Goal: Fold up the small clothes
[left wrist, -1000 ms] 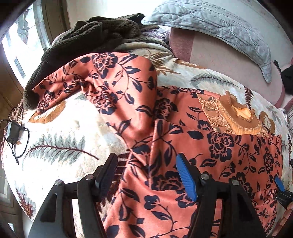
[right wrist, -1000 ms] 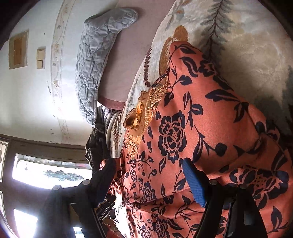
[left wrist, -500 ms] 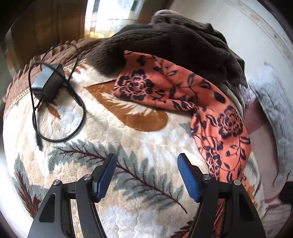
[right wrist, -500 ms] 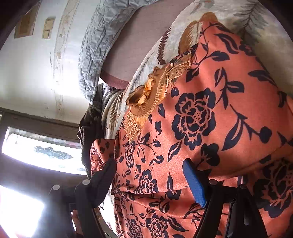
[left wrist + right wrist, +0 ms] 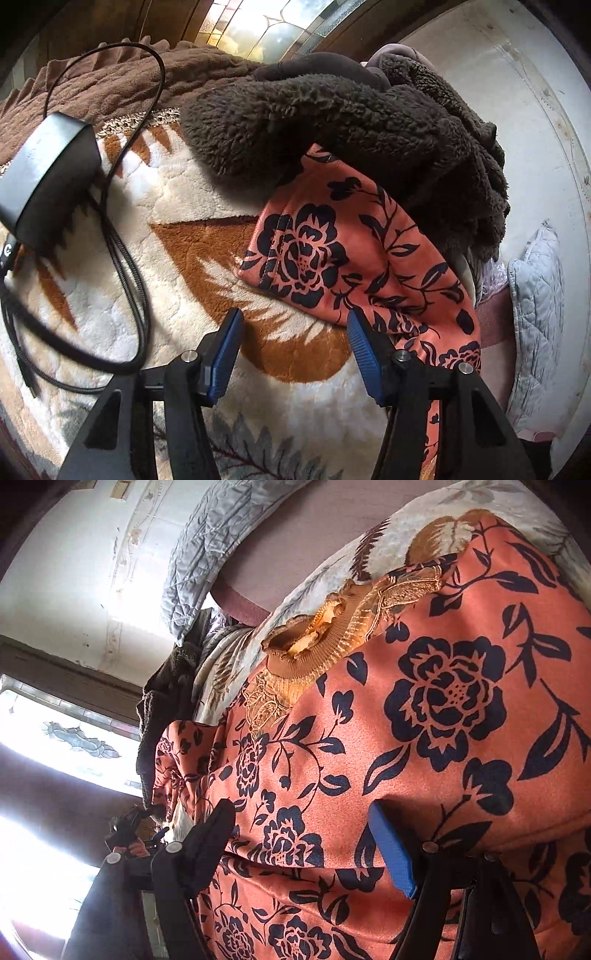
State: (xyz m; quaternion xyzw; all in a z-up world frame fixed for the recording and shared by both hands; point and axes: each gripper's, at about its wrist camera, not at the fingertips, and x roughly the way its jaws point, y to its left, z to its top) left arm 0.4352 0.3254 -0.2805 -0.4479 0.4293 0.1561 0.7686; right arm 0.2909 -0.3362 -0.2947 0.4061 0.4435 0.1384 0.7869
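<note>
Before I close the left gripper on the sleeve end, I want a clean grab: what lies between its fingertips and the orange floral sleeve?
Only bare blanket; the left gripper, closing, holds nothing short of the sleeve, per the left wrist view.

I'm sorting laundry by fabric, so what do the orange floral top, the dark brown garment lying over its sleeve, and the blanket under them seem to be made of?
Orange top with navy flowers: smooth woven cloth with a slight satin sheen, perhaps polyester; its tan collar looks rib-knit. Dark brown fuzzy garment: curly sherpa-type fleece, matte. Cream leaf-patterned blanket: plush, embossed pile, probably synthetic.
</note>
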